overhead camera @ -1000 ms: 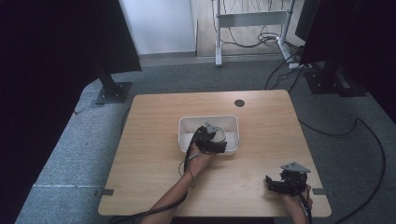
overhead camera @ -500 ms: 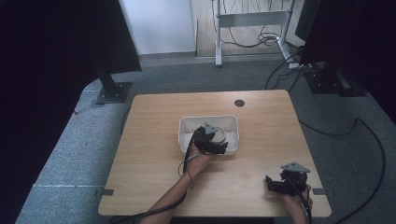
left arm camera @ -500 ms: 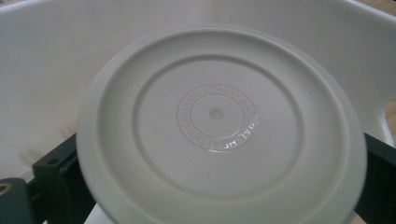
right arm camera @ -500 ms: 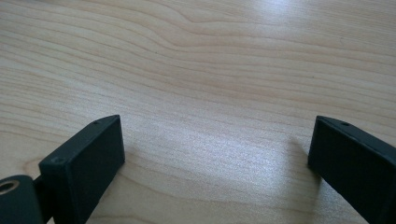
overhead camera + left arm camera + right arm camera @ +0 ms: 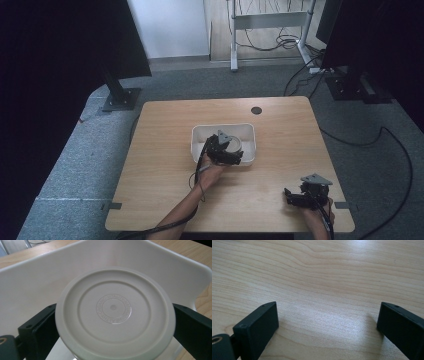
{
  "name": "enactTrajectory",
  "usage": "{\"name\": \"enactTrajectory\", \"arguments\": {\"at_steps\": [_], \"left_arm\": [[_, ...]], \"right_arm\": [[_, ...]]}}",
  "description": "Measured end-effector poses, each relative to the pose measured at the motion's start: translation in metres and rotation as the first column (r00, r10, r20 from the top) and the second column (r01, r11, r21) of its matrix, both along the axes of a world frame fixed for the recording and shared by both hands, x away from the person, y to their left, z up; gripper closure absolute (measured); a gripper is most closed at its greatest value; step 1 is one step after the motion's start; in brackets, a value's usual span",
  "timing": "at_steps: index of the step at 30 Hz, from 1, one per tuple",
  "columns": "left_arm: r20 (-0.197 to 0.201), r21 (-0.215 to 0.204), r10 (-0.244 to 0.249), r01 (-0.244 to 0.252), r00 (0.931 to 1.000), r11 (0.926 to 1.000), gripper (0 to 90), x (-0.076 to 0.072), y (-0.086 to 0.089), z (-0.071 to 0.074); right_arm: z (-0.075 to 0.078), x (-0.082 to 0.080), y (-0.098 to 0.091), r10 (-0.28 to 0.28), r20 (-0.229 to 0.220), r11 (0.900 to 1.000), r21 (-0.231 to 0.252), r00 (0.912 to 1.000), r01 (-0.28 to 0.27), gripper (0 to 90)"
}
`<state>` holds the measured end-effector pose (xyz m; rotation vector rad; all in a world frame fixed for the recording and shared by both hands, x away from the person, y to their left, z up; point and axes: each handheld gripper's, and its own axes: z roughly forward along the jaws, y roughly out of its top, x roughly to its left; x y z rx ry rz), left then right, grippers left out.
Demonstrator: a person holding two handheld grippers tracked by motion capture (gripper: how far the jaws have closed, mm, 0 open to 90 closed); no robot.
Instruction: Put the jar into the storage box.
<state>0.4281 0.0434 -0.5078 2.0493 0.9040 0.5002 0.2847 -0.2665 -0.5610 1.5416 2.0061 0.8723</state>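
Jaws first: on my left gripper (image 5: pixel 226 150) they're wide apart and sit on either side of a round white lid (image 5: pixel 115 311), black pads right up against its rim on both sides as far as I can tell from the left gripper view. I'd call that a grip on the lid, though whether there's a jar body under it is hidden, the disc blocks everything below. All of this is happening inside the white bin (image 5: pixel 199 136) in the middle of the wooden table (image 5: pixel 165 150), and the lid looks to be sitting toward the bin's near wall in the high view.

Right gripper (image 5: pixel 305 196) is parked down at the near right corner of the table, jaws spread open with nothing but bare wood between them.

What worries me from here: the pads only catch the lid at two points on a smooth curved edge, so if I lift or tilt with any twist it could squirt out sideways and drop back in the bin. The bin walls are also close around the left gripper, so a careless pull toward me could snag the rim and drag the whole bin across the table, since the right gripper isn't anywhere near to steady it.
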Motion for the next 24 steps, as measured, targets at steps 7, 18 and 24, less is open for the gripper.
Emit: {"name": "enactTrajectory", "arguments": {"at_steps": [7, 18, 24], "left_arm": [[0.007, 0.005, -0.01, 0.01, 0.9999, 0.9999, 2.6, -0.004, 0.003, 0.004], [0.014, -0.005, -0.027, 0.027, 0.9995, 0.9996, 2.6, -0.009, 0.008, 0.009], [0.012, -0.006, -0.046, 0.046, 0.9989, 0.9989, 2.6, -0.012, 0.013, 0.013]], "right_arm": [[0.0, 0.0, 0.0, 0.0, 0.0, 1.0, 0.0, 1.0, 0.0, 3.2], [0.0, 0.0, 0.0, 0.0, 0.0, 1.0, 0.0, 1.0, 0.0, 3.2], [0.0, 0.0, 0.0, 0.0, 0.0, 1.0, 0.001, 1.0, 0.0, 3.2]]}}
